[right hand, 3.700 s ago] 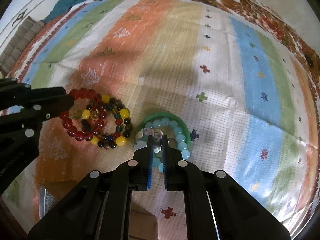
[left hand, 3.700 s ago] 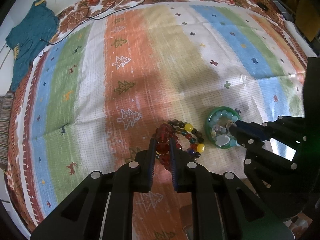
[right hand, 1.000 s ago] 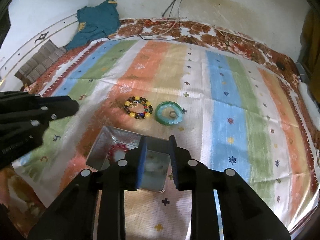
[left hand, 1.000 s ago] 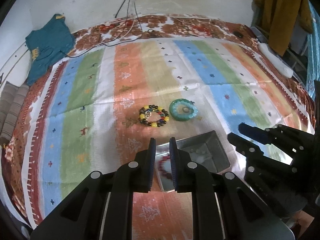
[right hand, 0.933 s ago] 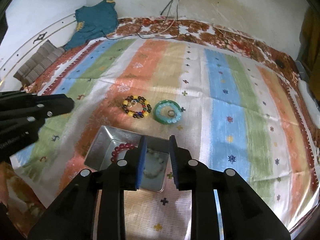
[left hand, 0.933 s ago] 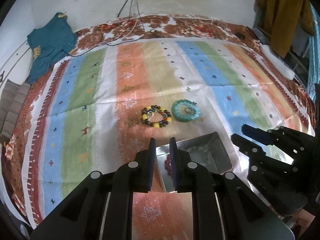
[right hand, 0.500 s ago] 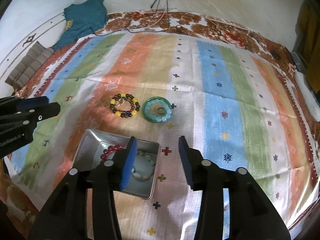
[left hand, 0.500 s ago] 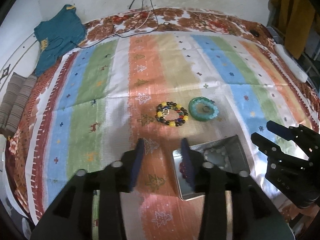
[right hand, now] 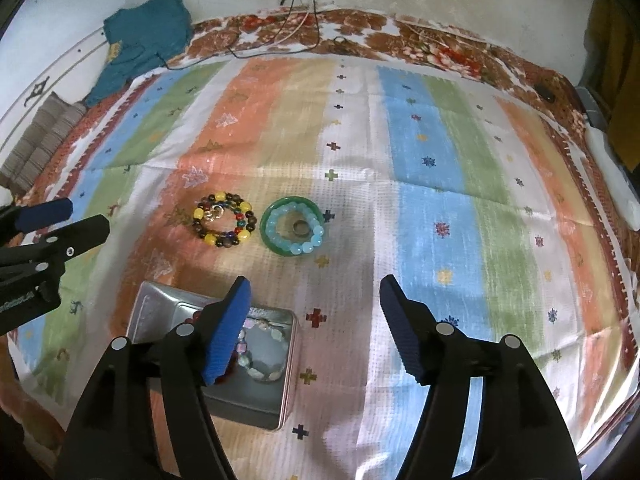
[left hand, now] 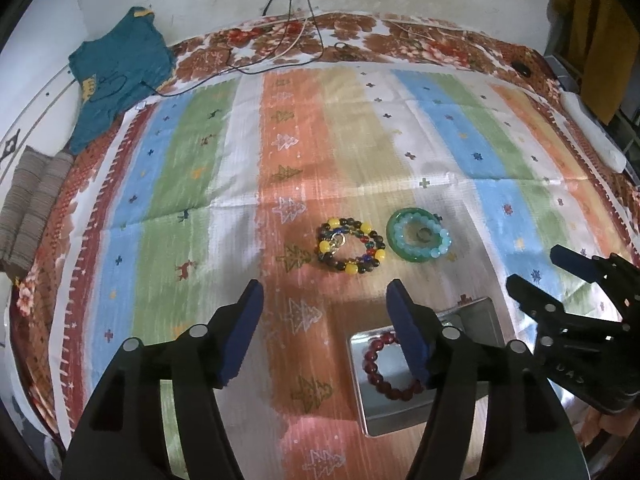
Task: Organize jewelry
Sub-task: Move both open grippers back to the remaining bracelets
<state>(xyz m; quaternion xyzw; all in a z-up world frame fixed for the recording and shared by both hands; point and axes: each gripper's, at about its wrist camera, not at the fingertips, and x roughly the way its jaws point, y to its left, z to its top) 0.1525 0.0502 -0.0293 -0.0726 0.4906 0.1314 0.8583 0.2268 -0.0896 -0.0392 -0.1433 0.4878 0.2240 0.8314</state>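
A metal tin (left hand: 360, 388) (right hand: 160, 300) lies on the striped mat, holding a dark red bead bracelet (left hand: 390, 372) and a pale shell bracelet (right hand: 264, 350). Beyond it lie a dark-and-yellow bead bracelet (left hand: 351, 245) (right hand: 223, 220) and a green bangle with a light blue bead bracelet (left hand: 419, 233) (right hand: 292, 226) and a small ring inside. My left gripper (left hand: 324, 304) hangs over the mat left of the tin, jaws opening, nothing between them. My right gripper (right hand: 314, 296) is above the tin's right edge, jaws opening and empty.
The striped mat (left hand: 180, 168) covers a floral bedcover. A teal garment (left hand: 116, 72) and folded grey cloth (left hand: 28, 200) lie at the far left. Cables (left hand: 296, 20) run down the back wall. A white object (right hand: 616, 176) sits at the right edge.
Both grippers went from nearly shut to wide apart, leaving the red bracelet and the shell bracelet in the tin. Both views shifted so the tin sits lower and to the side.
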